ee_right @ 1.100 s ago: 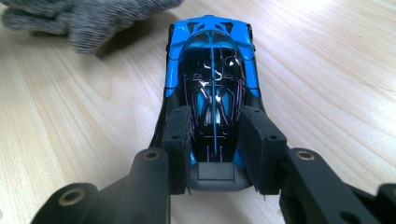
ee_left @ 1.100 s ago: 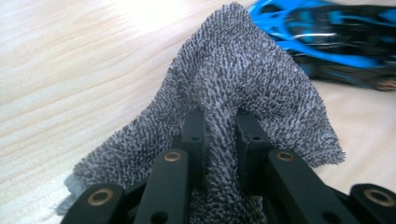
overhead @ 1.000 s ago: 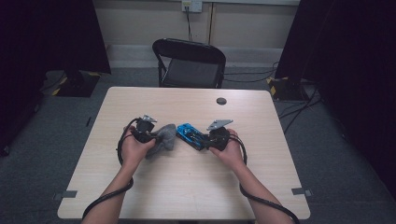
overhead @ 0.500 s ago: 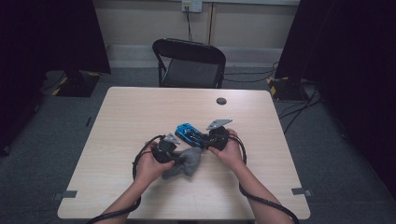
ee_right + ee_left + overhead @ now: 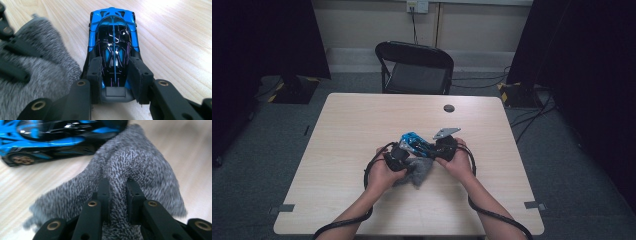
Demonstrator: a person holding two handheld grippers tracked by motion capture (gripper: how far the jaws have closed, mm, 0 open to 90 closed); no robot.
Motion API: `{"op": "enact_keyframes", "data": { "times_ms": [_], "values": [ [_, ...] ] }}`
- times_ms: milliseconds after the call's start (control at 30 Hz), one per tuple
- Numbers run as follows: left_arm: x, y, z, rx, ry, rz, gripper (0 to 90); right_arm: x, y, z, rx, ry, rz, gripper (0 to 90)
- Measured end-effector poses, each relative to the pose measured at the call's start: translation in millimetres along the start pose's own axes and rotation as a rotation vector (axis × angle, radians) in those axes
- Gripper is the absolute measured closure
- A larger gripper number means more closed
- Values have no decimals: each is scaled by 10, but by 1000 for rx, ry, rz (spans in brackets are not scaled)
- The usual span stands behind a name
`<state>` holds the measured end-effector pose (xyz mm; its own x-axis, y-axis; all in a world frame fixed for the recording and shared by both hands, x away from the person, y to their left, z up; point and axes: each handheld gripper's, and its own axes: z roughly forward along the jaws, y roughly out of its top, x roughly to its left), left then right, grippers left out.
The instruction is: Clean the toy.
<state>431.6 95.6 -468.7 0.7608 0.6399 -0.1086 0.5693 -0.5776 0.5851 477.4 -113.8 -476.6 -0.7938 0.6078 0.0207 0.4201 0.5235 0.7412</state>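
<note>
Step in hand: a wiping of the toy car [image 5: 414,143] with the grey cloth [image 5: 418,170] is judged to be under way; the car is steadied while the cloth is brought beside it.
Toy car: blue and black, set on the table [image 5: 347,130] near its middle, its rear end clamped between the jaws of the right gripper [image 5: 116,75].
Cloth: a fold is pinched tight in the left gripper [image 5: 117,195]; the rest is draped on the table just beside the car's near flank.
Next move: the cloth is to be lifted onto the bodywork and drawn along it, while the car is kept from rolling.
Hands: both forearms are brought in from the near edge; the two grippers are held close together, angled towards each other.
</note>
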Motion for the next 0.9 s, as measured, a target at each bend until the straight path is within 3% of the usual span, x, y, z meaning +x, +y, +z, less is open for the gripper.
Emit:
{"op": "enact_keyframes", "data": {
  "times_ms": [300,633,800,900],
  "values": [
    [154,27,-7,-13,39,-44,766,-11,2,-4,5,6,-6,650],
    [375,29,-34,-26,114,-97,768,-14,2,-9,8,9,-11,651],
    [484,0,-47,-46,120,-151,769,-14,3,-10,9,8,-11,652],
    [522,0,-47,-46,128,-160,769,-17,3,-9,9,11,-10,653]
  ]
}}
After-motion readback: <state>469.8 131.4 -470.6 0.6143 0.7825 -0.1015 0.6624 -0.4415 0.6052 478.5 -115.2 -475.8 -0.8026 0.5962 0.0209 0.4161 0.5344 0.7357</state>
